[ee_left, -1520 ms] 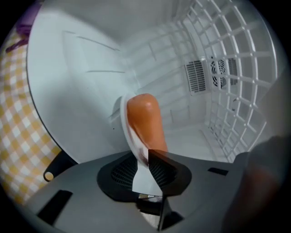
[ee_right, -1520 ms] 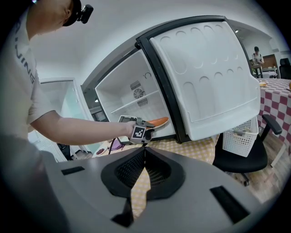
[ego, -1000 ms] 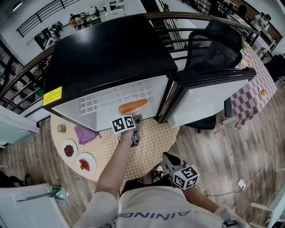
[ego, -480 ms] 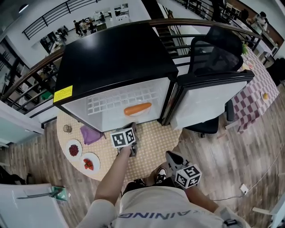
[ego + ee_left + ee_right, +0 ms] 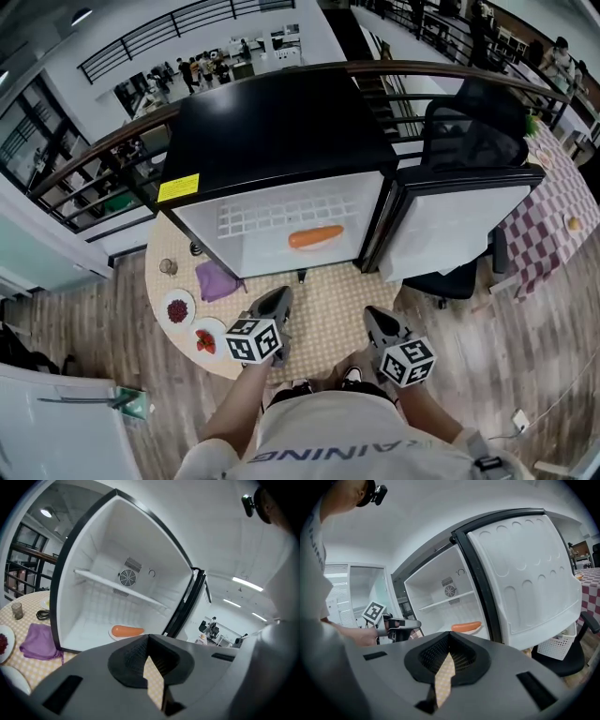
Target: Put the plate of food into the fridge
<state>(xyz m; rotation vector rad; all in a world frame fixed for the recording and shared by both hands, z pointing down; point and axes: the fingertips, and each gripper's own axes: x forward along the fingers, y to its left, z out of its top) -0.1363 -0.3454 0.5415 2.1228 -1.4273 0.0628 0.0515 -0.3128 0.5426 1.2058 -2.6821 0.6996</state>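
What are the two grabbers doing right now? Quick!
Left gripper: shut, holding nothing.
Right gripper: shut, holding nothing.

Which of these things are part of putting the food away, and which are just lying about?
Part of the job: plate of food, already inside; fridge; fridge door.
Lying about: purple cloth; dark red snack plate; bright red snack plate; small glass; office chair.

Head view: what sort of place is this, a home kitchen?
Likely an open office or lab mezzanine, not a home: a small fridge on a round table beside a balcony railing, an office chair, people beyond.
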